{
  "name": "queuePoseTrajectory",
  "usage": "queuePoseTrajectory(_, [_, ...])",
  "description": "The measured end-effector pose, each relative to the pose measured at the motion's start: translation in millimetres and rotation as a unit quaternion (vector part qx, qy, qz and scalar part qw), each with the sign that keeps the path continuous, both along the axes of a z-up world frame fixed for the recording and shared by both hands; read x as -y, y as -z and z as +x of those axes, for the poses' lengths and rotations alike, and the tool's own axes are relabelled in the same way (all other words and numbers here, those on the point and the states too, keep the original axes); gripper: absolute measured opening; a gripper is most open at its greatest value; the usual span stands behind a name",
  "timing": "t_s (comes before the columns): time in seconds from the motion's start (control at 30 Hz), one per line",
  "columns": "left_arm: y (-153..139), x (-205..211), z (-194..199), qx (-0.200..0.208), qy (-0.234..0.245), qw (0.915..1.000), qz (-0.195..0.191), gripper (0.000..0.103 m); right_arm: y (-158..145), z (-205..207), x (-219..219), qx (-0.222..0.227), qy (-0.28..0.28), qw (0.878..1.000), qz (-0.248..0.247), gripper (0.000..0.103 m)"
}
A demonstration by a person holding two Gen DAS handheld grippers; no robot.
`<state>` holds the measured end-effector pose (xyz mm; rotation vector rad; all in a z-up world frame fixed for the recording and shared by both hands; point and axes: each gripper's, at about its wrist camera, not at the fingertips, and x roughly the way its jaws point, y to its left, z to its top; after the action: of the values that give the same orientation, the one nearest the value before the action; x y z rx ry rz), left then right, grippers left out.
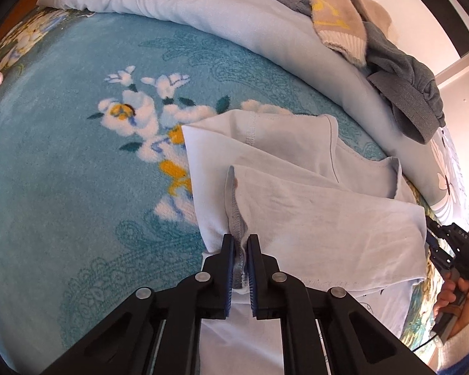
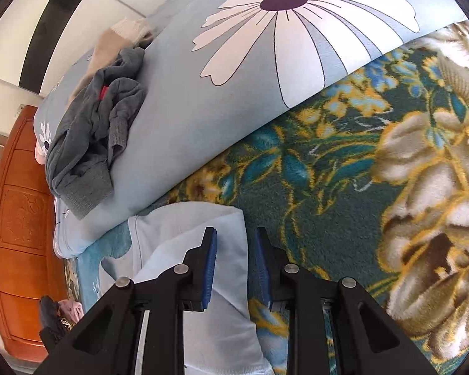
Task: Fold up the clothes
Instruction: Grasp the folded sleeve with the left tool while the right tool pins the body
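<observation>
A pale blue garment (image 1: 312, 206) lies partly folded on a turquoise floral blanket (image 1: 78, 162). My left gripper (image 1: 241, 240) is shut on the garment's grey stitched edge, which stands up between the blue pads. The right gripper (image 1: 450, 250) shows at the far right of the left wrist view, off the garment's right edge. In the right wrist view my right gripper (image 2: 236, 234) is open and empty, its left finger over the garment's edge (image 2: 184, 234), its right finger over the blanket (image 2: 344, 187).
A rolled pale blue duvet with daisy print (image 2: 234, 78) runs along the back. A grey sweater (image 1: 403, 84) (image 2: 93, 131) and a beige knit with yellow letters (image 1: 331, 12) lie on it. A wooden headboard (image 2: 18, 218) stands at left.
</observation>
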<state>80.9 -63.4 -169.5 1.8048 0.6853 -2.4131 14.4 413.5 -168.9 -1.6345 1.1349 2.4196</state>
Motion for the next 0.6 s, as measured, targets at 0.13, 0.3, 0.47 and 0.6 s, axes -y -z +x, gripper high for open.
queuePoseTrajectory(0.13, [-6.7, 4.6, 7.2, -0.013, -0.006, 0.9999, -0.002, 0.006, -1.0, -9.6, 3.3, -0.012, -0.012, 1.000, -0.016, 0.004])
queuePoseTrajectory(0.3, [-3.0, 12.5, 9.1, -0.003, -0.013, 0.9999, 0.001, 0.006, -25.8, -30.8, 19.4, -0.048, -0.061, 0.996, 0.039, 0.004])
queuePoseTrajectory(0.47, [-13.2, 31.6, 7.0, -0.017, -0.027, 0.9987, 0.041, 0.012, -24.7, -39.8, 30.8, -0.035, -0.083, 0.993, 0.080, 0.004])
queuePoseTrajectory(0.6, [-7.0, 51.4, -6.9, -0.003, -0.056, 0.9969, 0.055, 0.048, -20.8, -33.8, 27.1, -0.032, -0.077, 0.994, 0.069, 0.007])
